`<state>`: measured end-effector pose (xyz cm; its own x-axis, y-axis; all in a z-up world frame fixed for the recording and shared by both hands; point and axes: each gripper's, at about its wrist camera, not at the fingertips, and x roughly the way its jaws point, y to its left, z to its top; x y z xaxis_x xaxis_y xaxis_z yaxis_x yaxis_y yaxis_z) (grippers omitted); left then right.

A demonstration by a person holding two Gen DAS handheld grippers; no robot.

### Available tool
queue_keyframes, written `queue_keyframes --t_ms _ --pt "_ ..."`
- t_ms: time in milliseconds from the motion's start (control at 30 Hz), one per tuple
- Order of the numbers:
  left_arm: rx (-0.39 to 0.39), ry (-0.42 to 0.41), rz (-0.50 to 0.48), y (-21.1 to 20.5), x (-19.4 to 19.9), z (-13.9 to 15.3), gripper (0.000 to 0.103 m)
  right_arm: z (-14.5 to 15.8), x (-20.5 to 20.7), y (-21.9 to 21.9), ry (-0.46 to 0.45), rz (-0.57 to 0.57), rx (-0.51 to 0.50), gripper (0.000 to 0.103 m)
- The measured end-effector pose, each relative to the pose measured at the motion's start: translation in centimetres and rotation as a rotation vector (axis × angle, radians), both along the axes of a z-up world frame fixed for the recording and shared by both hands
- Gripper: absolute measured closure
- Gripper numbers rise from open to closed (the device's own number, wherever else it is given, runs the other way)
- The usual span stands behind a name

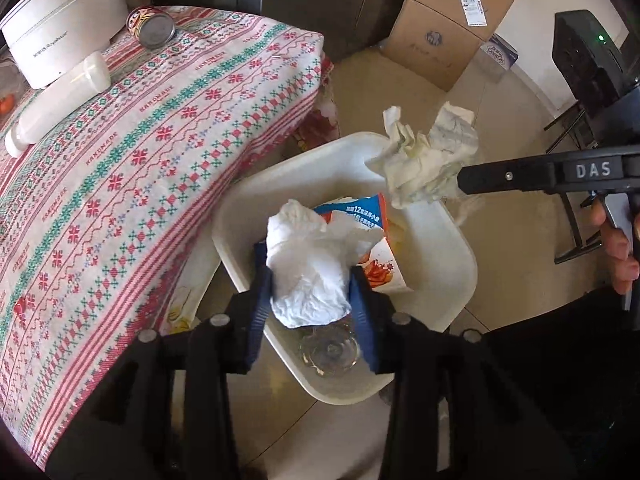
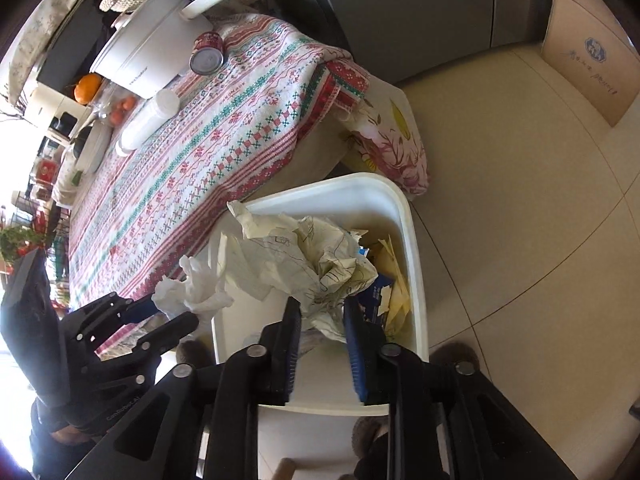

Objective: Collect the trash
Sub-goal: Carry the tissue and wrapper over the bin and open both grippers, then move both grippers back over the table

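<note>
We see a white bin beside a tablecloth striped in red, teal and white cross-stitch motifs. One crumpled tissue is plain white; the other paper wad is cream with dark scribbled lines. Blue pads sit on black grippers — a red can lies by a white pot.

Patterned tablecloth, white cooker pot, tipped can, white bottle, cardboard boxes, oranges

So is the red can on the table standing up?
No, the red can lies tipped on its side on the patterned tablecloth, its shiny round end facing the camera.
</note>
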<state>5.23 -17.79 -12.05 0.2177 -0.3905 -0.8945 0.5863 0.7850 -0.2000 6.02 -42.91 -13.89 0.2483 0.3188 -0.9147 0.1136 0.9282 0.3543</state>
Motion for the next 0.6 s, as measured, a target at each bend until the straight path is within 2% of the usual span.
queue_keyframes --t_ms 100,333,433,600 --pt "-0.004 -0.007 0.016 0.7 0.2 0.5 0.039 0.3 -0.1 -0.5 -0.012 -0.024 0.014 0.047" --pt "0.001 -0.041 0.087 3.1 1.0 2.0 0.025 1.2 0.0 -0.4 -0.044 -0.026 -0.019 0.041" --pt "0.007 -0.063 0.109 4.4 1.4 2.8 0.022 1.8 0.1 0.2 -0.074 -0.016 -0.038 0.040" --pt "-0.006 -0.073 0.199 7.3 2.6 3.9 0.020 3.2 0.5 1.5 -0.147 0.014 -0.073 0.034"
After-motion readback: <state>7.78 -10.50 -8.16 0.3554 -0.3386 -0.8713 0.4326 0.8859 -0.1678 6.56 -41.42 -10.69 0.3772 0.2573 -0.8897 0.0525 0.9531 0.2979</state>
